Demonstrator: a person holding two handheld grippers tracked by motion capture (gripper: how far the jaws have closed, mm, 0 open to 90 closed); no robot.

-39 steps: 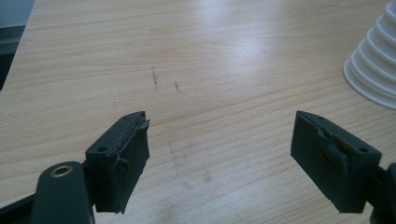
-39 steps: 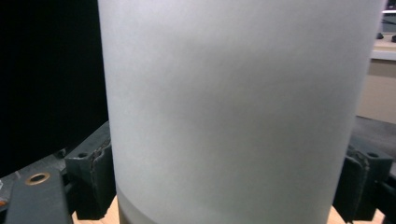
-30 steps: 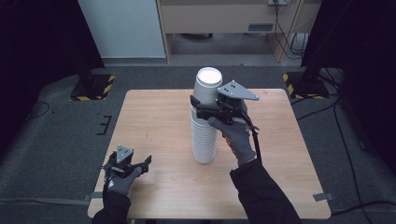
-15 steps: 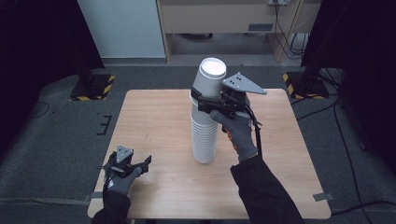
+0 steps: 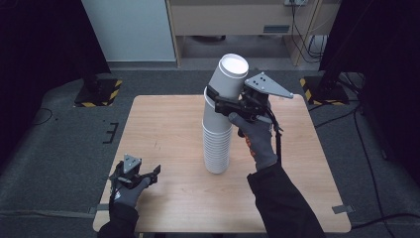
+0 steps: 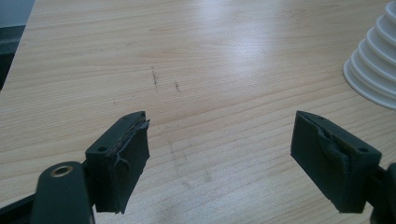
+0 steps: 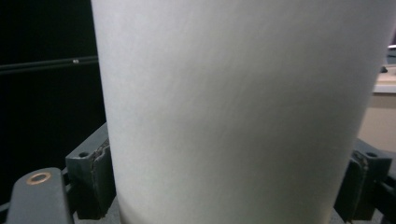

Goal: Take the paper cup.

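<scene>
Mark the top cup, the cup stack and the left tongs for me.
top cup (image 5: 229, 79): high view, on its white side wall, below the upturned base.
cup stack (image 5: 217, 148): high view, on the ribbed rims low down.
left tongs (image 6: 219, 154): left gripper view, midway between the open jaw tips.

My left gripper (image 6: 219, 158): two black jaws, spread wide apart, nothing between them; pads worn and frayed at the edges. Beneath: pale wooden counter (image 6: 196, 60), grain running crosswise, a few faint dark scuff marks ahead of the jaws. Upper right: stepped white rims of stacked paper cups (image 6: 373, 70), standing on the counter, well apart from my jaws.
</scene>
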